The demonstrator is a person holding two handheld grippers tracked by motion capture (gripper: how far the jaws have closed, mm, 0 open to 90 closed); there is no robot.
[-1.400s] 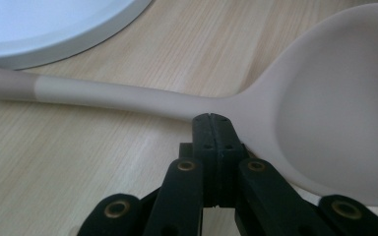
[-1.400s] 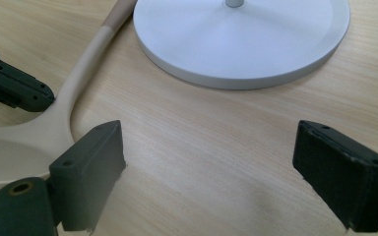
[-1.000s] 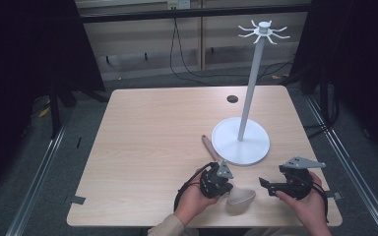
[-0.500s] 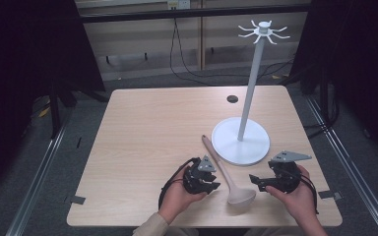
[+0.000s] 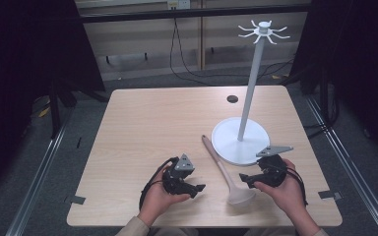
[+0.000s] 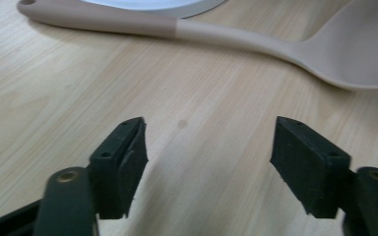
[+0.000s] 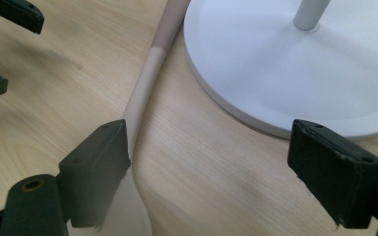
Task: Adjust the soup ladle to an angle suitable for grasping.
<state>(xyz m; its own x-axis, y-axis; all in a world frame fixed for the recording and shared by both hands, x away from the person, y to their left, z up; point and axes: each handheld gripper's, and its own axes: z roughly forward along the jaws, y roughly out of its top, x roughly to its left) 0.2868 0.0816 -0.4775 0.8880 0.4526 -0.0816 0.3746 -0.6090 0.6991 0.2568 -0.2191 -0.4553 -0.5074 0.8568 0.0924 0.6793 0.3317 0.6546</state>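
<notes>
- Spoon (image 5: 226, 169): one, beige, lying flat on the counter (image 5: 152, 128) between the two tongs, its handle end just beside the single white stand (image 5: 241, 140).
- Left tongs (image 5: 197, 189): jaws have just been opening, now spread, nothing between them; a second ago they pinched the spoon.
- Right tongs (image 5: 244, 178): spread, empty, beside the bowl.

spoons: 1 (image 5: 225, 169), beige, flat on the surface
stands: 1 (image 5: 246, 98), white, round base, single pole
hooks on stand top: several, count unclear
claws: 2, left (image 5: 197, 188) and right (image 5: 243, 178)
hands: 2, one per claw
surfaces: 1 (image 5: 152, 128), wood
holes in surface: 1 (image 5: 232, 99), dark, round
</notes>
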